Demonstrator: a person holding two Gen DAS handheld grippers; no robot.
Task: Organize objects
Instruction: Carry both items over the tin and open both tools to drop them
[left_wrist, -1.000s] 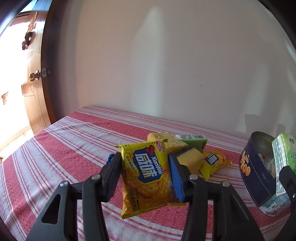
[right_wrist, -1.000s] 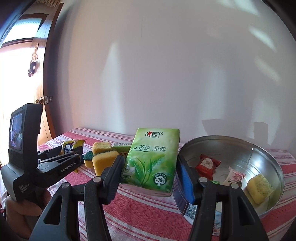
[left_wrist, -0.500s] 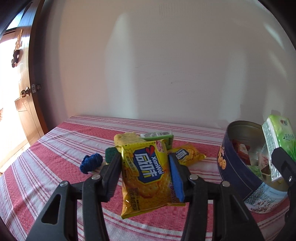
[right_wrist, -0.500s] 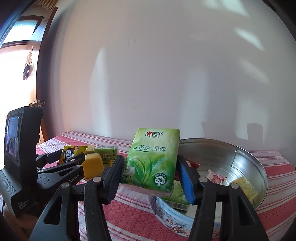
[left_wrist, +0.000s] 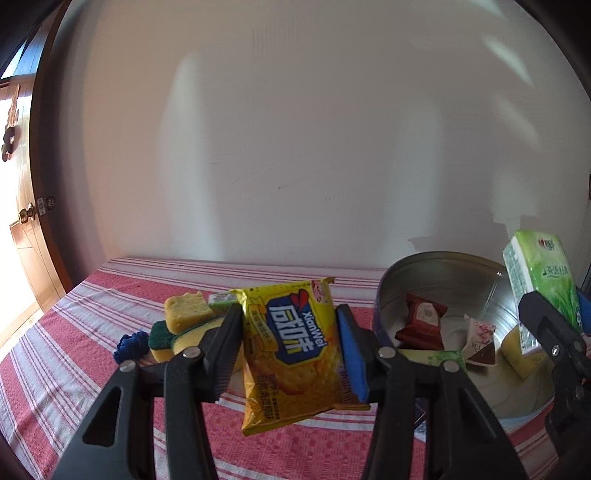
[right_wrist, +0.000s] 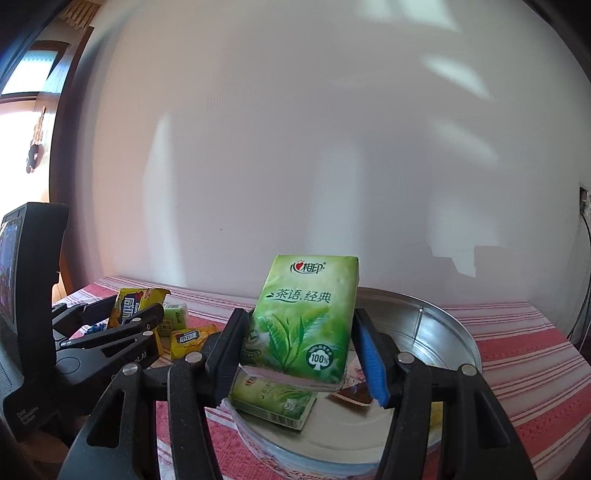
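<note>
My left gripper (left_wrist: 290, 349) is shut on a yellow cracker packet (left_wrist: 291, 350) and holds it above the striped cloth, just left of the round metal tin (left_wrist: 443, 266). My right gripper (right_wrist: 299, 354) is shut on a green tissue pack (right_wrist: 303, 317), held over the tin (right_wrist: 443, 325). That pack also shows at the right of the left wrist view (left_wrist: 543, 284). The tin holds a red snack packet (left_wrist: 421, 321), another green tissue pack (right_wrist: 273, 400), a yellow sponge (left_wrist: 517, 350) and a small wrapped sweet (left_wrist: 478, 341).
On the red striped cloth (left_wrist: 74, 332) left of the tin lie yellow-green sponges (left_wrist: 184, 317), a blue knotted thing (left_wrist: 131, 343), a green box (right_wrist: 173, 321) and a small yellow packet (right_wrist: 190, 338). A white wall stands behind. A wooden door (left_wrist: 26, 229) is at far left.
Both grippers moved right and closer to the tin with their loads held. The green tissue pack now hangs over the tin's inside, and the cracker packet is next to the tin's left wall.
</note>
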